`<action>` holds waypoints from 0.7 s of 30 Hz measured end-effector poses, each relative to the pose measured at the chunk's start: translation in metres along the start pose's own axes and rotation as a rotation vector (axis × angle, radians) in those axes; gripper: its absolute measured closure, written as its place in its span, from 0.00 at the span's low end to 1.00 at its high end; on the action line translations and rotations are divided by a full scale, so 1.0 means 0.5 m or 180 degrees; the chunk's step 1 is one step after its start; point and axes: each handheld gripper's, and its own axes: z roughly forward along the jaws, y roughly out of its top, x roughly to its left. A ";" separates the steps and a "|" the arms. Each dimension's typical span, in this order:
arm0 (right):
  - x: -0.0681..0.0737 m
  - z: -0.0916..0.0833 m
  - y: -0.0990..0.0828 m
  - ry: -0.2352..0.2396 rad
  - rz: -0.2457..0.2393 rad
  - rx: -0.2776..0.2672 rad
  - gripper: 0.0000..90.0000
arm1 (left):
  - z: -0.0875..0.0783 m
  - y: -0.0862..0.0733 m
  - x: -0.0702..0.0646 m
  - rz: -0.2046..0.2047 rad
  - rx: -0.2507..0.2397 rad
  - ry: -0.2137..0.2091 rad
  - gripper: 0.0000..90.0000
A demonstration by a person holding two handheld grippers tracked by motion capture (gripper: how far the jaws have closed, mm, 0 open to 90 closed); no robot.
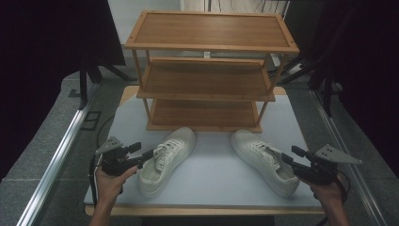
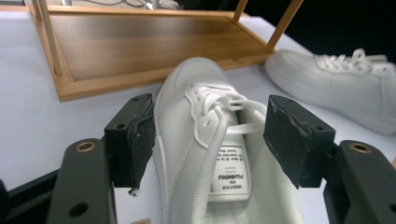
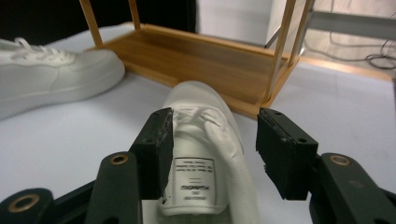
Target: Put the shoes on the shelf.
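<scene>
Two white lace-up sneakers lie on the pale table in front of a wooden rack. In the high view my left gripper (image 1: pixel 143 153) reaches the heel end of the left sneaker (image 1: pixel 167 160). My right gripper (image 1: pixel 289 155) is at the heel end of the right sneaker (image 1: pixel 266 160). In the left gripper view the left gripper (image 2: pixel 210 135) is open, its jaws either side of the left sneaker (image 2: pixel 196 93) without pressing it. In the right gripper view the right gripper (image 3: pixel 215 144) is open astride the right sneaker (image 3: pixel 196 98), with a gap at one pad.
A three-tier bamboo shoe rack (image 1: pixel 207 89) stands at the back of the table (image 1: pixel 211 183), its shelves bare. Its lowest shelf (image 2: pixel 140 46) lies just beyond the sneakers' toes. Dark curtains and stands flank the table. A metal rail runs along each side.
</scene>
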 end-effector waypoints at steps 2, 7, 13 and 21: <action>-0.009 0.014 0.006 0.0047 -0.0051 0.0132 0.51 | 0.006 -0.001 0.002 0.0036 0.0088 0.0003 0.38; -0.023 0.040 0.019 0.0157 -0.0104 0.0347 0.49 | 0.032 -0.004 0.004 0.0080 0.0241 0.0052 0.39; -0.036 0.067 0.023 0.0199 -0.0149 0.0562 0.48 | 0.068 -0.006 0.012 0.0123 0.0378 0.0163 0.41; -0.047 0.120 0.010 0.0266 -0.0283 0.0892 0.54 | 0.102 -0.011 0.016 0.0149 0.0573 0.0113 0.48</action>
